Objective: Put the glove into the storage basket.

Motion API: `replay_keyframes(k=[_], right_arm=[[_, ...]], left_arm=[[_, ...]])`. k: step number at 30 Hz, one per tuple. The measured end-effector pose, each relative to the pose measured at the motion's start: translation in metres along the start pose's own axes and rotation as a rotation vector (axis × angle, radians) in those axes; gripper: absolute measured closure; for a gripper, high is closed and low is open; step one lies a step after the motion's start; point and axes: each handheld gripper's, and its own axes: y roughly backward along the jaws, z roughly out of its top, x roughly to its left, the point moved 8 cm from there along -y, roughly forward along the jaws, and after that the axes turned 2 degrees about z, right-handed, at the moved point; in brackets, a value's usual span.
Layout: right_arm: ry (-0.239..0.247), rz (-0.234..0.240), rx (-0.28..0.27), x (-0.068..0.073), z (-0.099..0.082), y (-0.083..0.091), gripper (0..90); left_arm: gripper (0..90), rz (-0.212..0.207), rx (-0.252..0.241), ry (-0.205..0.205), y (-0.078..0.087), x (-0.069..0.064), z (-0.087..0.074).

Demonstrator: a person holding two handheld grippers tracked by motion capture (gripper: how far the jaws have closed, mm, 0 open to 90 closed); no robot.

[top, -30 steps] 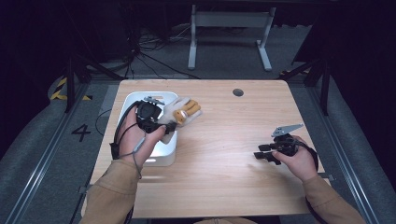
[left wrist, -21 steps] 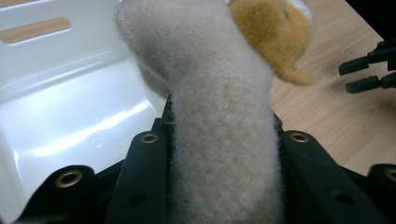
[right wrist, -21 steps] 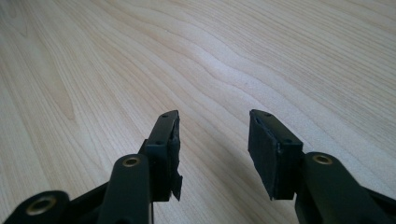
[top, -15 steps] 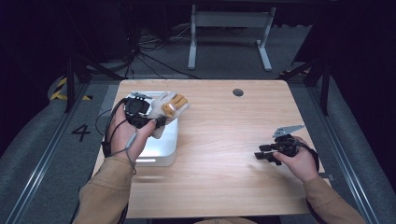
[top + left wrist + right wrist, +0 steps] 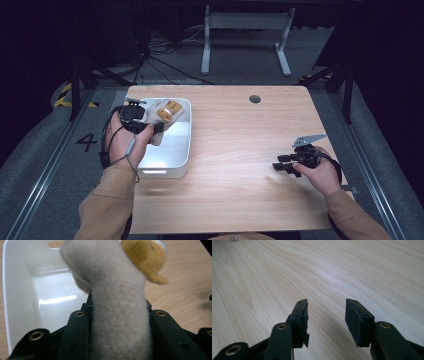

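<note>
- Your left gripper is clamped on a plush toy, beige with a tan-orange patch; in the left gripper view the jaws press in on the toy's narrow beige part from both sides.
- The toy hangs in the air over the far end of the white bin, which sits at the left side of the table. Its orange end points toward the bin's far right corner; it looks clear of the bin floor, though you cannot be sure from above.
- This reads as the placing step: the toy is lifted and carried, and not yet let go.
- Your next move, as I judge it, is to lower the toy inside the walls, then spread the jaws wide enough that the fuzzy fabric drops free instead of clinging to the pads.
- Your right gripper rests low at the near right of the table, well apart from the bin. Its jaws stand partly open with nothing between them, bare wood ahead.
</note>
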Motion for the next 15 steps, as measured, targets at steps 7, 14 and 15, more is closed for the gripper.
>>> replay_keyframes(k=[7, 14, 15], right_arm=[[-0.005, 0.004, -0.003, 0.000, -0.001, 0.001, 53.0], [-0.007, 0.008, -0.005, 0.000, -0.001, 0.001, 52.7], [-0.007, 0.008, -0.005, 0.000, -0.001, 0.001, 52.5]], left_arm=[[65.9, 0.015, 0.034, 0.047, -0.011, 0.008, -0.002], [65.8, 0.022, 0.057, 0.079, -0.025, 0.015, -0.007], [65.7, 0.024, 0.062, 0.086, -0.028, 0.016, -0.008]])
